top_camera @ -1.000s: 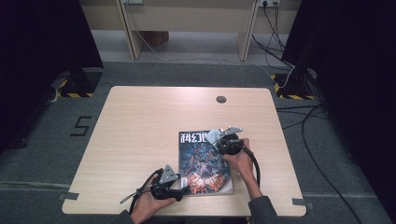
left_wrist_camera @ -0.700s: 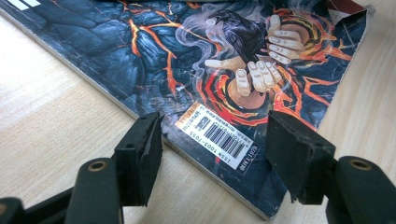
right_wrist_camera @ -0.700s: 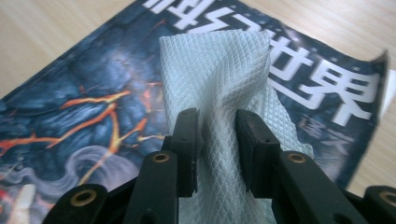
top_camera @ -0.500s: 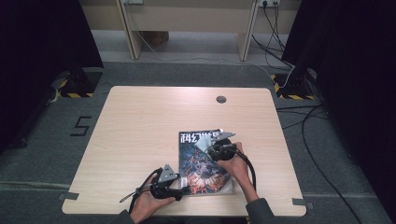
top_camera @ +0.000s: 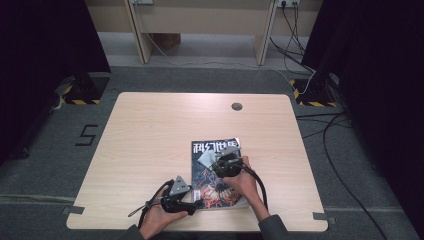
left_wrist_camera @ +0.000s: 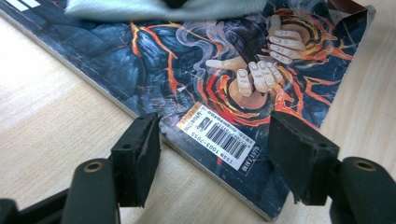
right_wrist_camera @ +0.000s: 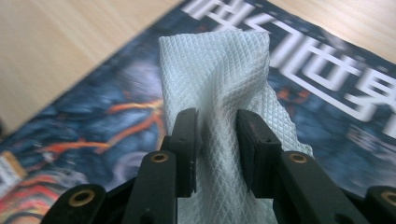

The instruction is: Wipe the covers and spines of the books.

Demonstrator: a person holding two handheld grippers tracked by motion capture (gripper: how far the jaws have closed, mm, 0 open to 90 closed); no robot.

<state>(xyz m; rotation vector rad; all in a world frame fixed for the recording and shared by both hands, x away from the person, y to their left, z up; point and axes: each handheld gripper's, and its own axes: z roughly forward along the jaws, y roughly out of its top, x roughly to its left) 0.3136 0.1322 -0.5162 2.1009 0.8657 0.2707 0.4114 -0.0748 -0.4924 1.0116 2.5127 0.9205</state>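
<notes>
White cloth (right_wrist_camera: pixel 219 93), soft and thin with a tiny diamond pattern, is pinched between the jaws of the right gripper (right_wrist_camera: pixel 217 140). The jaws stand close together and squeeze a bunched fold of it. The rest of the cloth flops out past the tips. In the high view the right gripper (top_camera: pixel 225 165) sits near the middle of the frame, over the upper part of the magazine (top_camera: pixel 216 172), and the cloth (top_camera: pixel 206 159) peeks out at its left side.

This looks like wiping the magazine cover clean. The cloth is very light and floppy, so it will bend and drag as it goes. A hold in the middle of the bunch, like now, looks best, so a good pad of cloth stays under the tips.

The magazine (left_wrist_camera: pixel 196 70) lies flat on the wooden surface (top_camera: pixel 150 130). It is thin, bendy and shiny, so it could slide. The left gripper (left_wrist_camera: pixel 212 149) waits at the lower corner with the barcode (left_wrist_camera: pixel 219 137). Its jaws have just been opening and now stand wide apart, one on each side of that corner, and hold nothing. In the high view the left gripper (top_camera: pixel 187 200) is at the bottom of the frame.
</notes>
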